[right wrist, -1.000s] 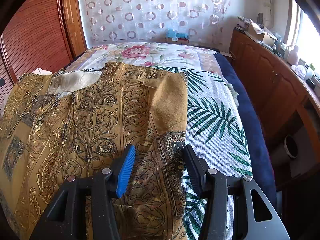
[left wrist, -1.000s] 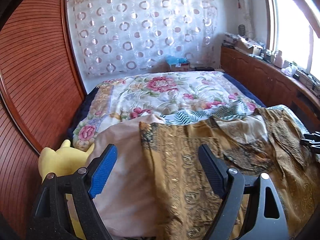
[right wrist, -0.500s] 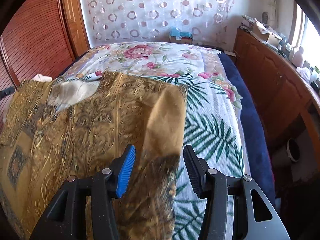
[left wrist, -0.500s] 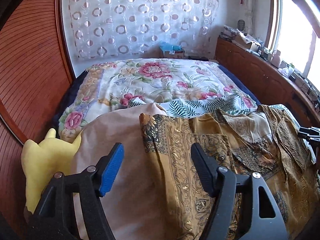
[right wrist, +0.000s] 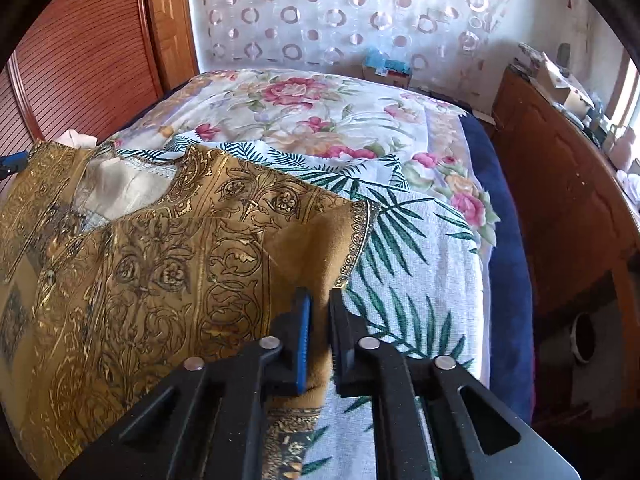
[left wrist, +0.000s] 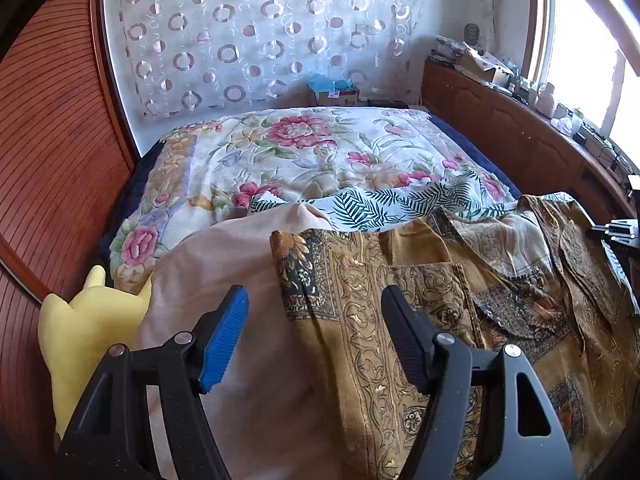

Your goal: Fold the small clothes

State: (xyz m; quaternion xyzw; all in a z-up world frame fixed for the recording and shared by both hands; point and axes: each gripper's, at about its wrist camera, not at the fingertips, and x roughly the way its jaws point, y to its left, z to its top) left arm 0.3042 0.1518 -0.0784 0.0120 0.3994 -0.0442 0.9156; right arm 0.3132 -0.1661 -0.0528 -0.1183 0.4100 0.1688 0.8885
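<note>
While your right gripper (right wrist: 319, 332) is clamped on the right edge of the gold patterned garment (right wrist: 160, 272), your left gripper (left wrist: 314, 340) hangs spread wide above its left side, gripping nothing; the garment lies across the near end of the bed (left wrist: 304, 152), mostly unfolded. By my reading folding has barely begun; every fold is left

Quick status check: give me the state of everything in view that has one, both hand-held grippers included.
Left hand-held gripper: open, above the shirt, holding nothing.
Right hand-held gripper: shut on the shirt's sleeve edge.
Shirt: spread on the bed, not yet folded, right sleeve pinched up.
Pink cloth: lying flat, partly under the shirt.
Yellow plush: resting at the bed's left edge.
Floral quilt: spread across the bed.
</note>
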